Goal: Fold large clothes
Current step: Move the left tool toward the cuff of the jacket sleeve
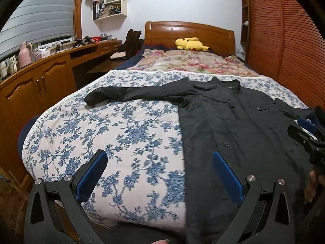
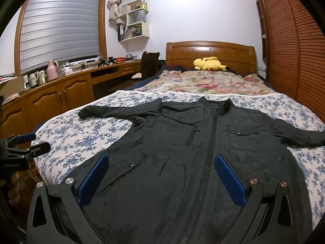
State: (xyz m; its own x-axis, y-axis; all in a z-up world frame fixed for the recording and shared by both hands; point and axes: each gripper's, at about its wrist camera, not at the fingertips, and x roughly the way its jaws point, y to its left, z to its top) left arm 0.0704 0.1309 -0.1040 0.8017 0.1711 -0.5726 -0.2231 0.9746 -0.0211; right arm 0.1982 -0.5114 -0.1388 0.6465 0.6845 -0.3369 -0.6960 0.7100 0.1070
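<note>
A large black jacket lies spread flat, front up, on the bed with both sleeves stretched out to the sides; it also shows in the left wrist view. My left gripper is open and empty, held above the blue-flowered blanket just left of the jacket's hem. My right gripper is open and empty, above the jacket's lower front by the zipper. Each gripper shows at the edge of the other's view: the right one, the left one.
The bed carries a blue-flowered blanket and a pink floral one near the wooden headboard, with a yellow plush toy. A wooden desk and cabinets run along the left. A slatted wardrobe stands right.
</note>
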